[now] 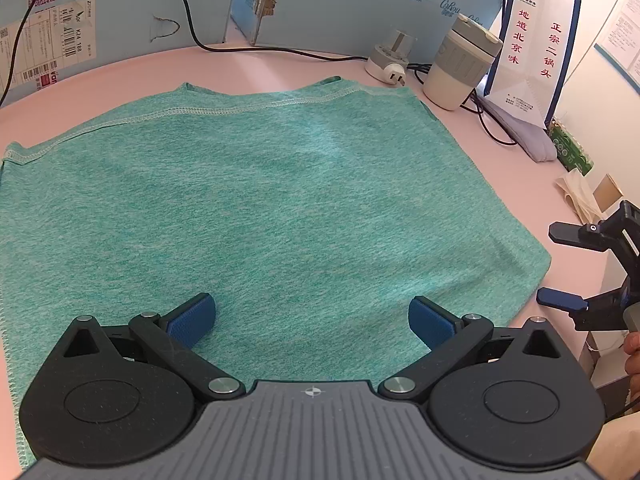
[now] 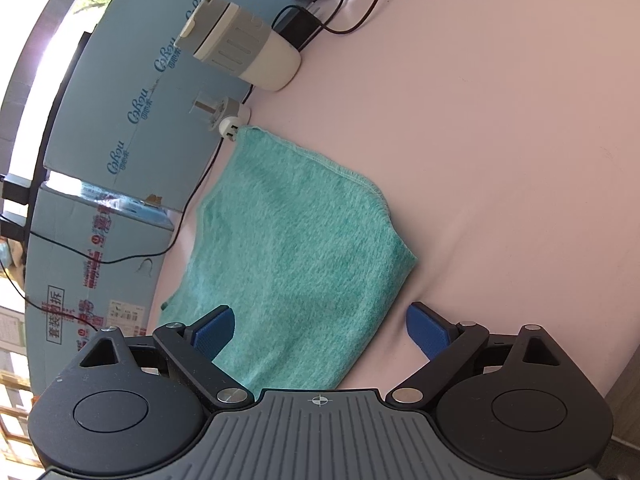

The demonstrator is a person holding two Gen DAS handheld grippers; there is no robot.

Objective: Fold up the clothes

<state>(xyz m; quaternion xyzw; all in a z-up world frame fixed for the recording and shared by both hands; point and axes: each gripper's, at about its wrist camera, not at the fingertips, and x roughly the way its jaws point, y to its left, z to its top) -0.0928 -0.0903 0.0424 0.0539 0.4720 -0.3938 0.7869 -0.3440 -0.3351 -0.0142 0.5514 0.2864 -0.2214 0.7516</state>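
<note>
Both grippers, left gripper (image 1: 312,320) and right gripper (image 2: 320,330), stand spread wide and hold nothing above the green garment (image 1: 256,208), which you see lying flat and partly doubled over on the pink table (image 2: 500,140), ready to grasp its edges.

The far blue cardboard boxes (image 1: 400,4) repeat "CoRou"; the white paper bag (image 1: 536,44) on the right reads "地道北京味" and "正宗二锅头".
</note>
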